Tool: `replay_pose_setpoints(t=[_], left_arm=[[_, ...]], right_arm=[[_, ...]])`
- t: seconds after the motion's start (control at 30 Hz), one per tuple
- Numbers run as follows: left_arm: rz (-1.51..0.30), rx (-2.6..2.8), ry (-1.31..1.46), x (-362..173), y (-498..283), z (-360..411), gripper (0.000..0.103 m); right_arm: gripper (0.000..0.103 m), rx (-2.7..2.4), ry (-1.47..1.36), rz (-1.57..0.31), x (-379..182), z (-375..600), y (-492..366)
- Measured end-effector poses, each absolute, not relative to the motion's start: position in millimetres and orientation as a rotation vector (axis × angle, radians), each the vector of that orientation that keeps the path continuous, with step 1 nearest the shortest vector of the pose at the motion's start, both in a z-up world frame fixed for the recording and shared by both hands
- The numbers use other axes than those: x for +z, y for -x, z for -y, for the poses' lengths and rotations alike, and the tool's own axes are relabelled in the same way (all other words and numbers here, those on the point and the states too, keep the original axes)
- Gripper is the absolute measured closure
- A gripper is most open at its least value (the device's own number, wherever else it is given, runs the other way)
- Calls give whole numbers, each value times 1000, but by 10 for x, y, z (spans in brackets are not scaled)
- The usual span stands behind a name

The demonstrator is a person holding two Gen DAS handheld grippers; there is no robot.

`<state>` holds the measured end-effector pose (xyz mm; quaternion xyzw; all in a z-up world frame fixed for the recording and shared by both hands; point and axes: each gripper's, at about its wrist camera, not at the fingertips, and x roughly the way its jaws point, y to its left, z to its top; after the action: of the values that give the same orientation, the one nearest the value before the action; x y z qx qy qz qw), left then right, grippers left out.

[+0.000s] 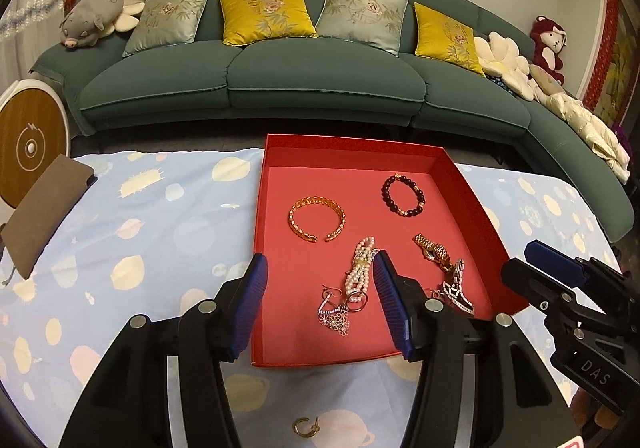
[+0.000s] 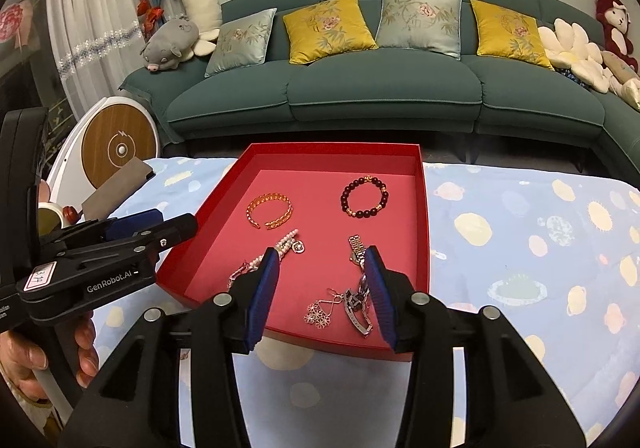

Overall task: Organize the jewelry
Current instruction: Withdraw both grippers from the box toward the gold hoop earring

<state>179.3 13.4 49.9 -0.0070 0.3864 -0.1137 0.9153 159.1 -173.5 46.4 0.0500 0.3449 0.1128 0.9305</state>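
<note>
Green sofa (image 1: 320, 76) with yellow and grey cushions runs along the far wall, and before it stands a bench (image 1: 160, 216) under a pale blue cloth with planets on it. On the cloth sits a shallow red tray (image 1: 348, 152), open-topped. Inside it, towards the back, a gold cuff (image 1: 317, 219) lies to the left and a dark bead bracelet (image 1: 403, 195) to the right, well apart. Nearer the front, a pearl bracelet (image 1: 362, 268) lies tangled with flower earrings (image 1: 336, 314), and a gold watch (image 1: 434, 250) lies beside a silver watch (image 1: 456, 294). One gold hoop (image 1: 306, 427) lies outside the tray on the cloth. The left hand-held gripper (image 1: 320, 288) hovers over the pearls, jaws apart and empty. The right hand-held gripper (image 2: 320, 280) hovers over the watches, jaws also apart, holding nothing
</note>
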Motion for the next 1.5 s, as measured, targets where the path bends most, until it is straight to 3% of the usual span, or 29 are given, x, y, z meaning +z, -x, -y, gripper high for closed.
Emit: replay_pose_setpoints(t=[1.07, 1.2, 1.5], left_arm=[[-861, -222, -61, 246, -1259, 9, 50], [-870, -215, -45, 252, -1249, -34, 41], [-859, -169, -45, 276, -1071, -180, 33]], right_arm=[[60, 202, -78, -745, 316, 2153, -977], [60, 188, -86, -746, 309, 2211, -947], [58, 130, -121, -782, 213, 2441, -754]])
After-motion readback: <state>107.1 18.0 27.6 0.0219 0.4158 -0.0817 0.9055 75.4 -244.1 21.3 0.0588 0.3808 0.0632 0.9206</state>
